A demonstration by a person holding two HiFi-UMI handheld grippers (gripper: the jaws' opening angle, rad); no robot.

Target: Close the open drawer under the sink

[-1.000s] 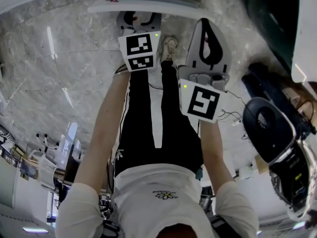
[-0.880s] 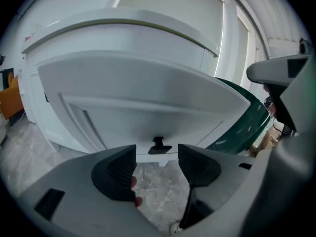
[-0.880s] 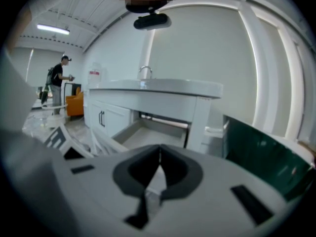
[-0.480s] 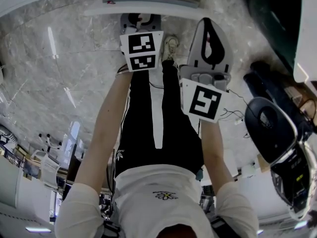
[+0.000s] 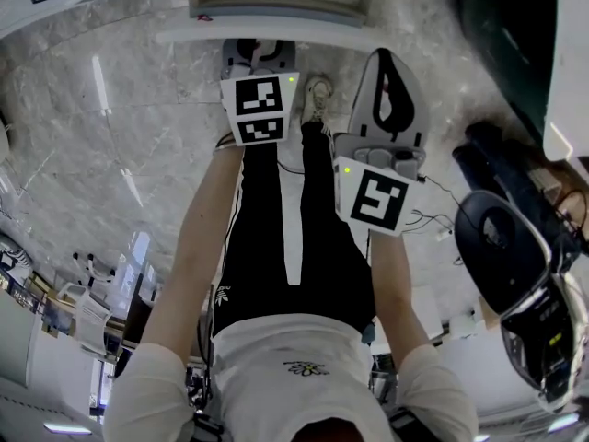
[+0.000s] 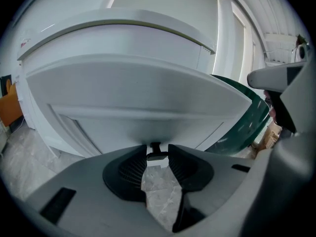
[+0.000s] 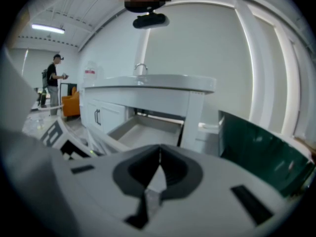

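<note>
Left tongs (image 6: 157, 148) have just been closing and now pinch the handle (image 6: 157, 156) of the drawer (image 6: 138, 98); right tongs (image 7: 160, 152) closed, empty.

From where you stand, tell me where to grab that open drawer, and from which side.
Grip the small dark pull that juts from the drawer front, coming straight at it with one jaw on each side; the rest is too wide. The left gripper has just been closing its jaws on it.

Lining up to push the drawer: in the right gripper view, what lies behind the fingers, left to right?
standing person → orange seat → closed cabinet door → open drawer → dark green bin
</note>
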